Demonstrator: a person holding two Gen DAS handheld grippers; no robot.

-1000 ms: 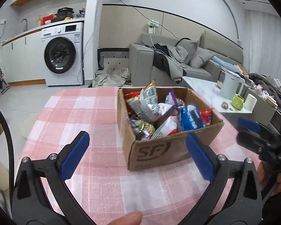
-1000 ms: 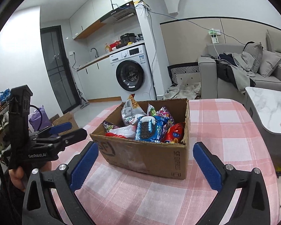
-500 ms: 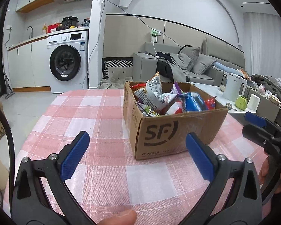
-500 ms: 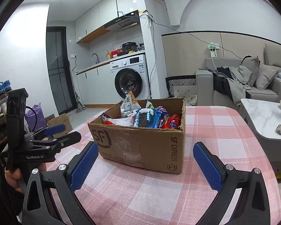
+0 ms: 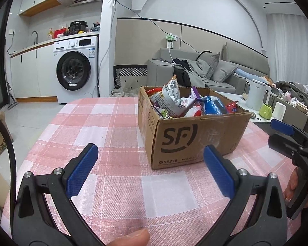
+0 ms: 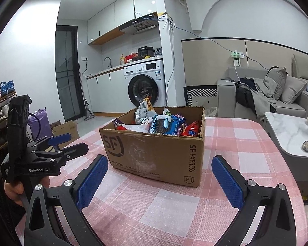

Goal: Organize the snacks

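A brown SF cardboard box [image 5: 195, 139] [image 6: 154, 153] sits on the pink checked tablecloth [image 5: 104, 127] [image 6: 236, 143], filled with several snack packets. A blue cookie pack [image 6: 164, 124] [image 5: 214, 107] and a silver crinkled bag [image 5: 170, 98] lie on top. My left gripper [image 5: 152, 170] hangs open low in front of the box, nothing between its blue pads. My right gripper [image 6: 160, 180] is open too, just short of the box's front. Each gripper shows in the other's view: the right gripper [image 5: 285, 137] at the right edge, the left gripper [image 6: 59, 143] at the left.
A marble side table [image 6: 287, 129] with a white kettle [image 5: 256, 97], a green cup [image 5: 266, 108] and a white cup stands right of the table. A grey sofa [image 5: 195, 71] and a washing machine [image 5: 75, 72] lie behind. A shoe rack [image 6: 0, 102] is at far left.
Both grippers have dropped lower and tilted up, so the box now shows more of its front and less of its contents. Both stay open and empty.
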